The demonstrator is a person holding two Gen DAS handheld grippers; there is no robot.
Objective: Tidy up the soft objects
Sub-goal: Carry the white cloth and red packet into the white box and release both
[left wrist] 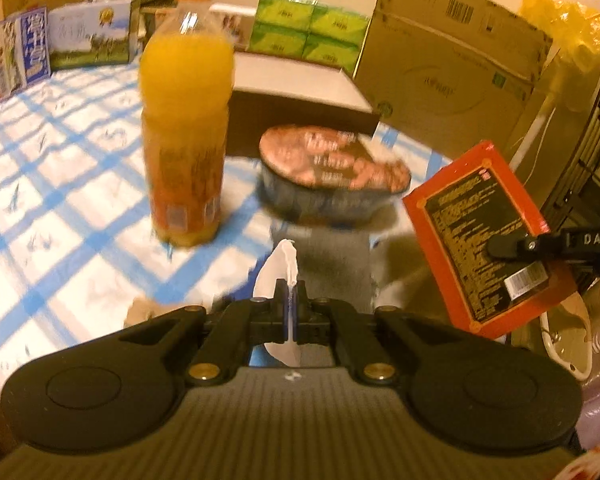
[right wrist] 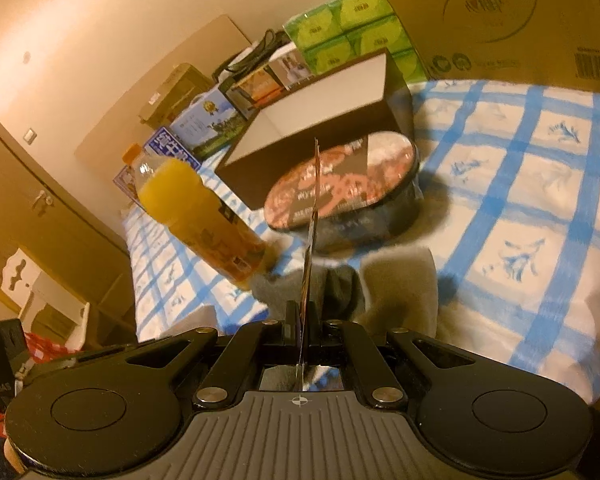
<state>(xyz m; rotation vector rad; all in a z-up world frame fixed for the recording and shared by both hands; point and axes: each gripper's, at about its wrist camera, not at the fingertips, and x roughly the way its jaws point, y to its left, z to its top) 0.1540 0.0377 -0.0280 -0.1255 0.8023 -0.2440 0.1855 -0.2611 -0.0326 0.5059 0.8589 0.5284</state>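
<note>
Left tool (left wrist: 291,312) pinches a white scrap (left wrist: 279,276), right tool (right wrist: 305,332) a red packet (left wrist: 480,236); grey cloth (right wrist: 400,280) at 12 o'clock remains unsorted.

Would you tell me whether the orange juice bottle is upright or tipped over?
Upright: the orange juice bottle stands on its base on the checked tablecloth, cap on top.
</note>
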